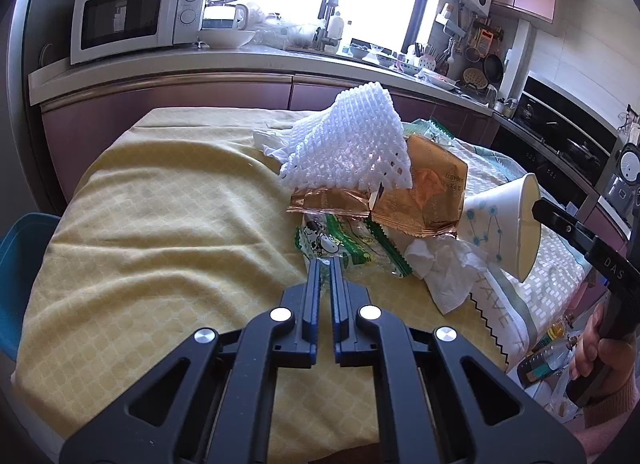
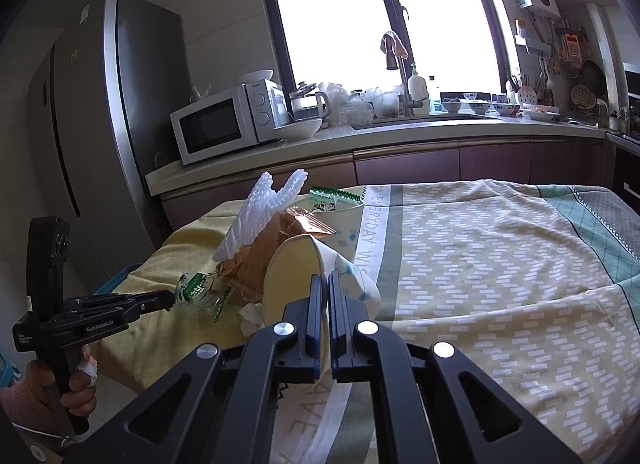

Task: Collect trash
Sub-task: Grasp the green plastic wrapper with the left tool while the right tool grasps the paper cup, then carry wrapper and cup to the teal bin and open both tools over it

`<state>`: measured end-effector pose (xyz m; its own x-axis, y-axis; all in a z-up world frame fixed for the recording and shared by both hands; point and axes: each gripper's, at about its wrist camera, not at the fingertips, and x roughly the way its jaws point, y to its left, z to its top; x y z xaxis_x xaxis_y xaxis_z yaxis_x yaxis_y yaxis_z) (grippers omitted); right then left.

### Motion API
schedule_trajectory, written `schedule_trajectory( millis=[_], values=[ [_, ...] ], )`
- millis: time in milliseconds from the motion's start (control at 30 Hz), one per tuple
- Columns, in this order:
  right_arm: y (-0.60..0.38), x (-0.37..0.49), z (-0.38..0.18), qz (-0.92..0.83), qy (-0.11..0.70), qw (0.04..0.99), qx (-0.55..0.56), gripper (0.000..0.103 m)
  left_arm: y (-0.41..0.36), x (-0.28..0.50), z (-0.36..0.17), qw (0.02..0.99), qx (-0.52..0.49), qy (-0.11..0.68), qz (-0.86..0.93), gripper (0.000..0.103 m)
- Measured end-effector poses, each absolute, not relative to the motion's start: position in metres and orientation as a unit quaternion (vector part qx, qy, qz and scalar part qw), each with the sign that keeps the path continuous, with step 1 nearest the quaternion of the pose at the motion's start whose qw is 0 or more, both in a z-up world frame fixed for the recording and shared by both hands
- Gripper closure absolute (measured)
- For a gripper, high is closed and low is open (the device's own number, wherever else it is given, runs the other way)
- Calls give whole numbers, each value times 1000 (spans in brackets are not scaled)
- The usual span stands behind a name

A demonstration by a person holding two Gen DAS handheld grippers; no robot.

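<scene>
A pile of trash lies on the cloth-covered table: white foam netting, a copper foil bag, a green clear wrapper, crumpled tissue and a white paper cup with blue dots. My left gripper is shut on the edge of the green wrapper, which also shows in the right wrist view. My right gripper is shut on the rim of the paper cup, which is tipped on its side.
A kitchen counter with a microwave, bowls and a sink runs behind the table. A fridge stands at the left. A blue chair is at the table's left edge. An oven is at the right.
</scene>
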<state>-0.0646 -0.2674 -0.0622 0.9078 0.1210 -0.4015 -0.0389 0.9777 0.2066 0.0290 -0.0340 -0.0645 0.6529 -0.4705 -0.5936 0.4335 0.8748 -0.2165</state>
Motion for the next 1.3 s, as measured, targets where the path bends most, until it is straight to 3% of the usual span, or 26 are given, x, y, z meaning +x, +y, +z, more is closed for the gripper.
schedule_trajectory(
  millis=[700,1300],
  values=[
    [-194,-42,-19,186,173,964,79,101,62,-17,-40,941,-46,282,-179,98],
    [-30,47,-3,390,199,899,18,101,228,-5,-48,952,-98,284,50,98]
  ],
)
